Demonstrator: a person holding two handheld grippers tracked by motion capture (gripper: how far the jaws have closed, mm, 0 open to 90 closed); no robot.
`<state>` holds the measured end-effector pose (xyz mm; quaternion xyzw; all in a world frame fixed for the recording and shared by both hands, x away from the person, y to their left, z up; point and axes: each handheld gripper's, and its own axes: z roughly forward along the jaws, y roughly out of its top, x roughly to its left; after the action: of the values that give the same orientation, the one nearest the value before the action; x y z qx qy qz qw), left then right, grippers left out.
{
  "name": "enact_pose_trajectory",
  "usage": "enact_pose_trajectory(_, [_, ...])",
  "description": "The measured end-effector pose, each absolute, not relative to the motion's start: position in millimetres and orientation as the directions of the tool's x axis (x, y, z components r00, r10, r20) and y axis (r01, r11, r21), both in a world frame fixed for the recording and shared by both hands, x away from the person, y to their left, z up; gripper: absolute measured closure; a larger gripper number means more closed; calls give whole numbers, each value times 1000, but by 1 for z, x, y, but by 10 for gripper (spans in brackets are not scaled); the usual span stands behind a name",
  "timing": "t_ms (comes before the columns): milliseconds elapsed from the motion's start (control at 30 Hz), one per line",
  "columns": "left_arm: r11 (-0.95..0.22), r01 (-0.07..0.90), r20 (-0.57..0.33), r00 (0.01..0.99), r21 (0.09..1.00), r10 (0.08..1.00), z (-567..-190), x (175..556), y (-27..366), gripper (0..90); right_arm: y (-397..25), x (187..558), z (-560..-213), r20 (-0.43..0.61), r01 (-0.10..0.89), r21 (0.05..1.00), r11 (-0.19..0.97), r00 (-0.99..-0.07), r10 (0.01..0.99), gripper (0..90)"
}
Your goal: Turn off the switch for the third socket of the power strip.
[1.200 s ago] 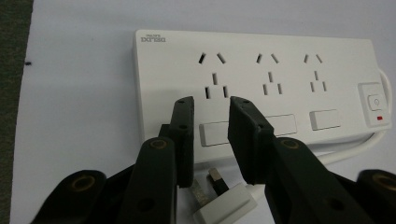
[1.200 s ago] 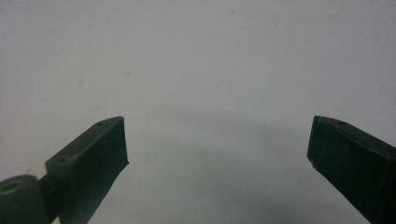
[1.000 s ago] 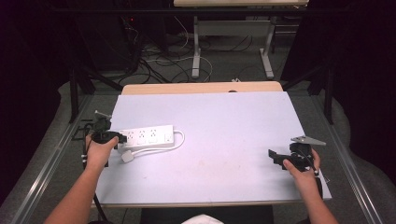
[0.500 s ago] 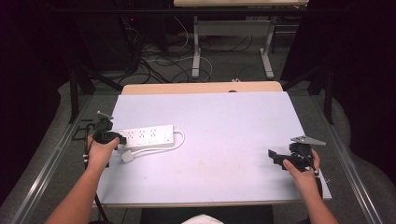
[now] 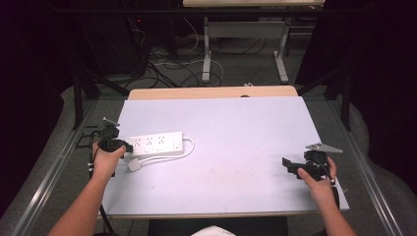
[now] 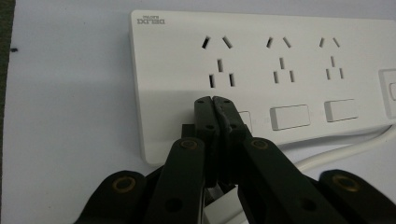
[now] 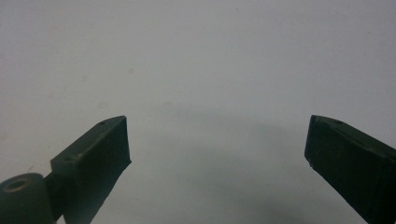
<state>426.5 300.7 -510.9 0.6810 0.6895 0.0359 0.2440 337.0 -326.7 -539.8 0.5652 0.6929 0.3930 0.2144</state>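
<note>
White table, bare across the middle and right. Beyond its far edge a wooden strip, then floor with loose cables and metal legs of another desk; none of that in the way.

On the near left of the table, a white power strip, lying flat, long side running left to right, three socket groups and a row of rocker switches facing up. Likely a rigid plastic body, light, smooth and a bit slippery on this surface, so apt to slide when pushed at one end. Best taken across the short width at an end, or pinned from above; switches probably need only a firm press.

White cord looping off the right end and back along the near side to a plug just beside the left hand. Stiff enough, probably, to drag or twist the strip when moved.

Left gripper with jaws pressed together, nothing between them, tips over the strip's left end right at the leftmost switch; whether touching, cannot tell.

Right gripper near the right edge, well apart from the strip, jaws spread wide over bare table, holding nothing.
</note>
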Motion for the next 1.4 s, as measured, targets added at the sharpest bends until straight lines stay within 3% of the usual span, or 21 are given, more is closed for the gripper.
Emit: enact_pose_trajectory(1400, [63,917,-272,51,395,961,-514,425,300,900,-327,338,-541,143,611,790,58,-276,951,63])
